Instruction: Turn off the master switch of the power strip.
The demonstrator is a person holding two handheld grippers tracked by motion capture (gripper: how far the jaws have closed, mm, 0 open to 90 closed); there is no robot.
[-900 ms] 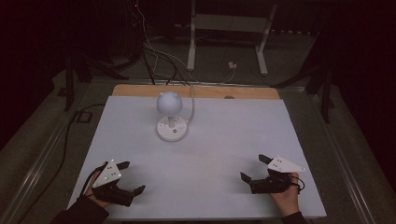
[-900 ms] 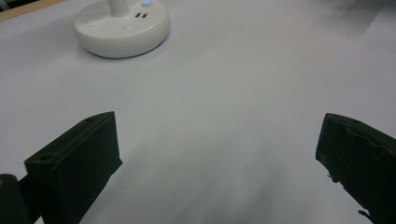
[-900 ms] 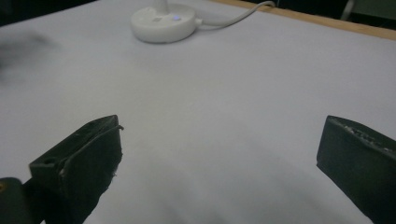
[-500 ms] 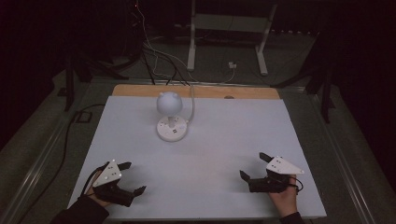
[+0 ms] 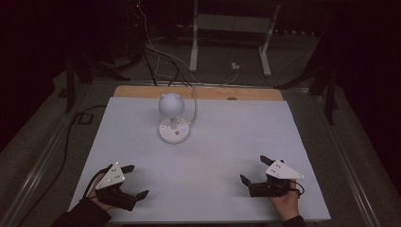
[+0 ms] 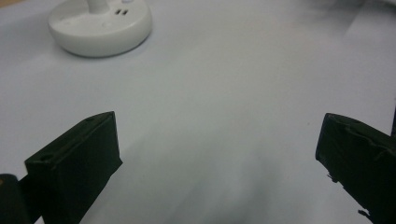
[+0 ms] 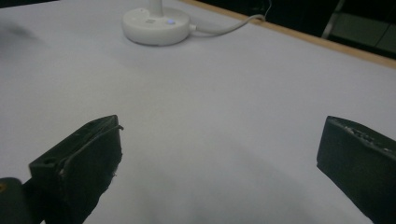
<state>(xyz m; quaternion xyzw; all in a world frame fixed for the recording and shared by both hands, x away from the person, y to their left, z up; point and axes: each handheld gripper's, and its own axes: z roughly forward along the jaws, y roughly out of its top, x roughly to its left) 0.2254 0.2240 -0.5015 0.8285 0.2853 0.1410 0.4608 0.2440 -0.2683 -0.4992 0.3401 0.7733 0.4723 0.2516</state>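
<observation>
Lamp (image 5: 174,120) stands well beyond both wide-open hand-held grippers, nearer the left hand-held gripper (image 5: 135,182).

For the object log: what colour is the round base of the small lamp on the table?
White; the lamp base shows best in the right gripper view.

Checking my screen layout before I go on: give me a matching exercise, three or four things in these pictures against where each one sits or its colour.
Things:
1. lamp
2. left gripper
3. right gripper
4. wooden strip

Places or colours:
A. near right corner of the white table, jaws open
B. far edge of the table, brown
C. far middle of the table, white with a round base
D. near left corner of the table, jaws open

Pairs: 1-C, 2-D, 3-A, 4-B
</observation>
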